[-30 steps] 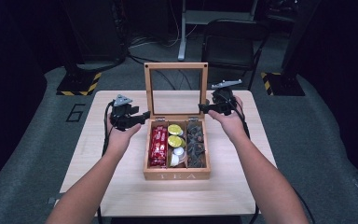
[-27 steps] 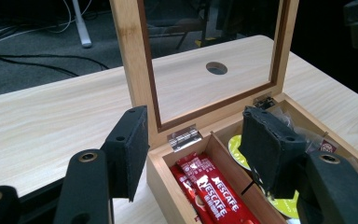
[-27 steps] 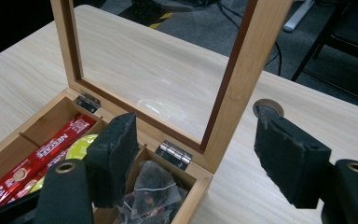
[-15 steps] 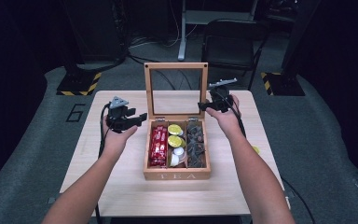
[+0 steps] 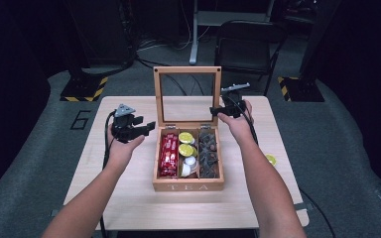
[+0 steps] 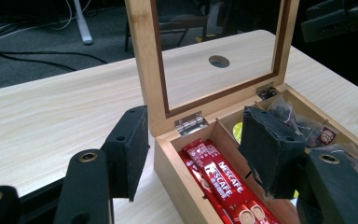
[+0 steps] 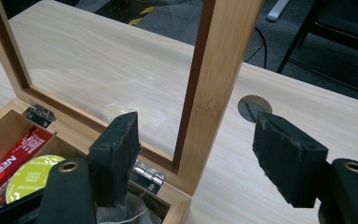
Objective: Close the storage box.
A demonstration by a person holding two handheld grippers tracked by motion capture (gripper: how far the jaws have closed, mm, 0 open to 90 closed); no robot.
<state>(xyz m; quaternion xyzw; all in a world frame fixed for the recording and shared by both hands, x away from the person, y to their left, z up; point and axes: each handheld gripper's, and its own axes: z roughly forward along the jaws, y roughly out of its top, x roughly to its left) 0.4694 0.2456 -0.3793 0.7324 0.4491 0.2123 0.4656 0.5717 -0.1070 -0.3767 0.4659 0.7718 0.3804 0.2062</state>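
A wooden tea box (image 5: 188,187) stands mid-table with its glass lid (image 5: 187,70) upright. Inside lie red Nescafé sachets (image 5: 168,153), yellow capsules (image 5: 185,144) and dark tea bags (image 5: 208,153). My left gripper (image 5: 150,126) hovers open beside the box's rear left corner, with nothing clamped. In the left gripper view its jaws (image 6: 200,144) frame that corner and the sachets (image 6: 223,182). My right gripper (image 5: 213,110) is at the lid's right edge. In the right gripper view its jaws (image 7: 200,154) stand open on either side of the lid's right frame post (image 7: 214,79), with gaps to both pads.
A small yellow item (image 5: 271,159) lies on the table right of the box. A round cable hole (image 7: 254,107) sits behind the lid. A black chair (image 5: 248,44) stands beyond the table's far edge. Bare tabletop (image 5: 129,198) spreads left of and in front of the box.
My right hand has shifted left and slightly down, bringing its jaws around the lid's right edge. The left hand has stayed put.
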